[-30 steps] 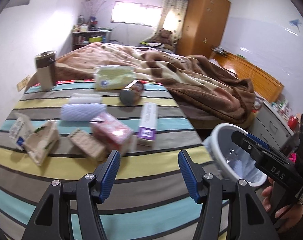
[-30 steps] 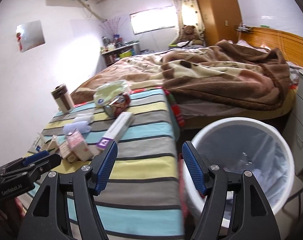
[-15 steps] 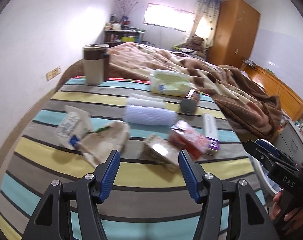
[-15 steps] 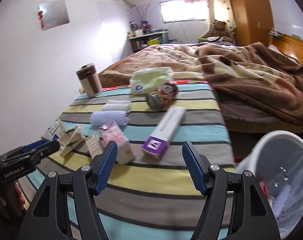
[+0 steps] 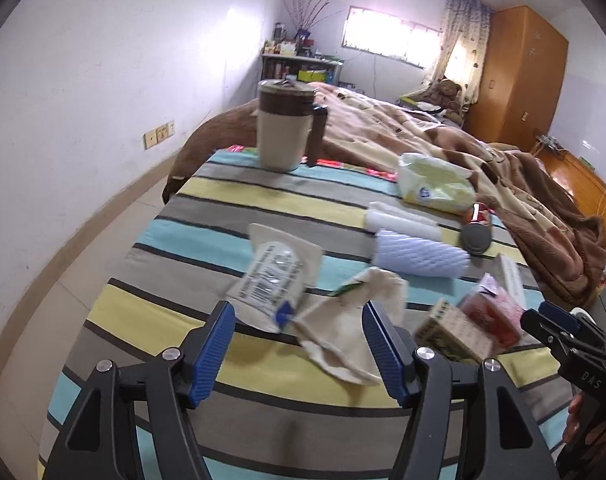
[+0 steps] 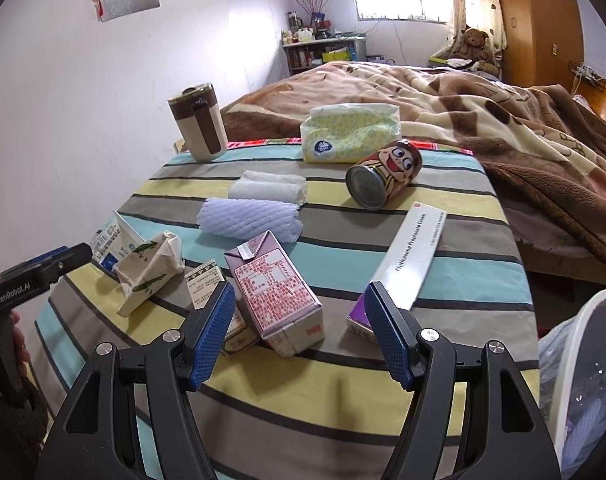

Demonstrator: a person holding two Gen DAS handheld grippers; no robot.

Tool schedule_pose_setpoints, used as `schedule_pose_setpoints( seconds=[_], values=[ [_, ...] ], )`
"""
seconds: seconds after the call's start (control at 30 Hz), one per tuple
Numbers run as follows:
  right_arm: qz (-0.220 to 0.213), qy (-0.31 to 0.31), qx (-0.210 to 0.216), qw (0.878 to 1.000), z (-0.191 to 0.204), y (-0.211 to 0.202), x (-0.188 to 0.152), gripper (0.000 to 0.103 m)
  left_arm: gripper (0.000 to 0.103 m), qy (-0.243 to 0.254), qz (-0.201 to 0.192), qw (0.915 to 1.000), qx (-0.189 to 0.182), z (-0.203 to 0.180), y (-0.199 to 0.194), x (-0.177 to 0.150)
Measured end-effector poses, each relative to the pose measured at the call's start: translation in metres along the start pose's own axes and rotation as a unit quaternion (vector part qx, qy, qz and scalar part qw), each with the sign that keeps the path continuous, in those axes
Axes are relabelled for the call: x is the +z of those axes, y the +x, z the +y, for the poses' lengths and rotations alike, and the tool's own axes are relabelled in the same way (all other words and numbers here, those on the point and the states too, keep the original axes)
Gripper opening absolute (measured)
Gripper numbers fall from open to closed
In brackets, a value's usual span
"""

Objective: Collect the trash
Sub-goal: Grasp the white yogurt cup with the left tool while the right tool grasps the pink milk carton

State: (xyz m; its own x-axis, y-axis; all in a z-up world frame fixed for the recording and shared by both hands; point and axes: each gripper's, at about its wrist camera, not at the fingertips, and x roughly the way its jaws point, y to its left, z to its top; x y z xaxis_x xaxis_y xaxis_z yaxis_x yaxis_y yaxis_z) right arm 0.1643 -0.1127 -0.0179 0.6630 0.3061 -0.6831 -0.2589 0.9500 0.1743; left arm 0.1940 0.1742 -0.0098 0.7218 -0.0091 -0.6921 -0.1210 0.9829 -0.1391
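Both tools have been swung leftward since a second ago, so that the white lined waste bin (image 6: 583,380) is now only glimpsed at the lower right of the right tool's view, beside the desk. The left tool (image 5: 297,350) is held wide open and empty above the striped cloth-covered desk (image 5: 163,312); just ahead of it, between its fingers, lie a crumpled beige paper wrapper (image 5: 343,332) and a flat printed plastic pouch (image 5: 271,284), touching each other. The right tool (image 6: 299,334) is likewise wide open and empty, with a pink-printed drink carton (image 6: 277,292) lying tilted directly ahead and a long white-and-purple cream box (image 6: 407,264) toward its right finger. Farther off are seen a ribbed pale-blue foam sleeve (image 6: 249,220), a cartoon-printed tin can (image 6: 383,178) on its side, and a brown-and-cream lidded mug (image 6: 199,122).

The wrapper is judged light and soft; it should be pinched across its bunched middle. The carton looks stiff but crushable, best gripped across its narrow sides.
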Motion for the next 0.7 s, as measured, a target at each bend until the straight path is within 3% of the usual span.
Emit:
schedule_pose_setpoints(
  seconds=[0.53,0.7],
  values=[
    [0.035,-0.022,0.007,0.999,0.014,0.034,0.012,0.069,0.066,0.01,0.053,0.9985,-0.006,0.024,0.062,0.023],
    [0.043,-0.016,0.009,0.999,0.013,0.041,0.012,0.058,0.066,0.013,0.066,0.9977,-0.009,0.02,0.077,0.024]
  ],
)
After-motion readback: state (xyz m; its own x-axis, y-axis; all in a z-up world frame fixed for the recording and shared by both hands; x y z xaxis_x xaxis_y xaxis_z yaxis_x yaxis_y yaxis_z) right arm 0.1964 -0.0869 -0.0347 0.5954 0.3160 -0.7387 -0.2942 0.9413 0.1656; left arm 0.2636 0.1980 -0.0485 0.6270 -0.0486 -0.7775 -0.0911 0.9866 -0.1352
